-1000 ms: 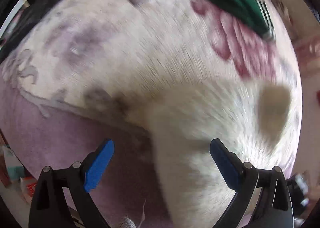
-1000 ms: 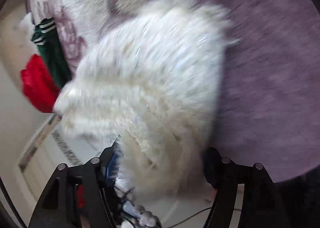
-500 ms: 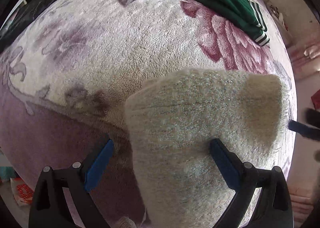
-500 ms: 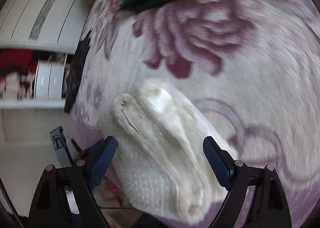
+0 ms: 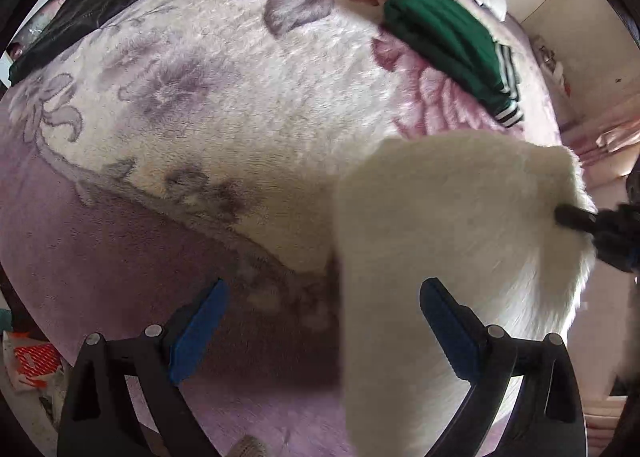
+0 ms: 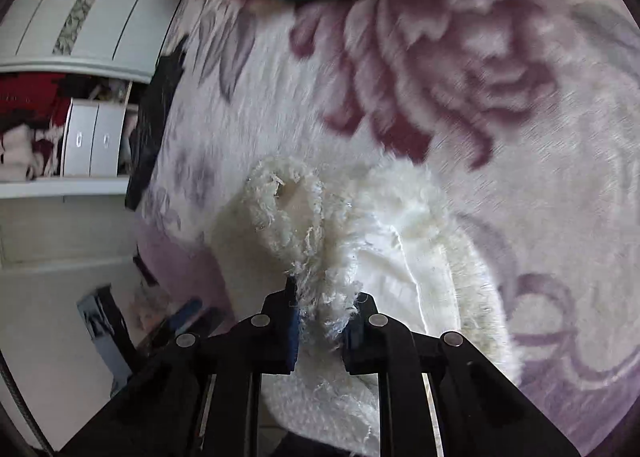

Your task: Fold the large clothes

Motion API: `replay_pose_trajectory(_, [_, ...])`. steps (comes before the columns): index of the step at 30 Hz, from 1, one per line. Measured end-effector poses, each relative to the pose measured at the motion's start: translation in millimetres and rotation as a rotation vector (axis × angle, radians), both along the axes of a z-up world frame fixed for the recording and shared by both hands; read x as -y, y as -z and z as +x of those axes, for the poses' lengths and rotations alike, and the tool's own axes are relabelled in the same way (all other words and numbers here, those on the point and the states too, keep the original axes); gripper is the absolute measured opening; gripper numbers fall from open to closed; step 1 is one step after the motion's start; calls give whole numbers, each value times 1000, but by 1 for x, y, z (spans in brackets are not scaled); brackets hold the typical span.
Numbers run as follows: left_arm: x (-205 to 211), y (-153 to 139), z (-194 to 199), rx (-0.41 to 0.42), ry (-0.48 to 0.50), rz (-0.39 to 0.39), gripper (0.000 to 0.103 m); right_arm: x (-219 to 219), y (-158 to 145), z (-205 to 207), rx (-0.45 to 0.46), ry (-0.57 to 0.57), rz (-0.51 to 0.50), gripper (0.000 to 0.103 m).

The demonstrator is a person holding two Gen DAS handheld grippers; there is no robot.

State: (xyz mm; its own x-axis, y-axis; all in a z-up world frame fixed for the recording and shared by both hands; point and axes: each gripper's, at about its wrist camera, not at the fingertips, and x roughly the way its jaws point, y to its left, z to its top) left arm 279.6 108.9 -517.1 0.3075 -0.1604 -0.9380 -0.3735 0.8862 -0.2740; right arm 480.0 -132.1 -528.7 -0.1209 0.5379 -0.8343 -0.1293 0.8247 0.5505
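Closing right claw pinches the shaggy edge of the white fleece garment, fabric between its jaws.

Left claw gapes, released; garment lies under its right finger, spread ahead on the bed blanket. Soft, light, limp, probably sheds; grip hems or corners, not pile.

The sweater was white, fuzzy knit, partly folded, and lay on the floral blanket near its lilac edge. One bunched fold was raised off the blanket, cuff opening upward.
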Motion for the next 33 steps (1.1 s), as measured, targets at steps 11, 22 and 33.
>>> replay_pose_trajectory(11, [34,28,30,-52,50,-30,100,0,105,54,-57,-101,-259,21])
replay_pose_trajectory(22, [13,54,3,-124,-1,-14,100,70,95,-21,-284,-132,-26,71])
replay_pose_trajectory(33, [27,-10,11,-43,13,-121,97,98,11,-57,4,-54,-179,14])
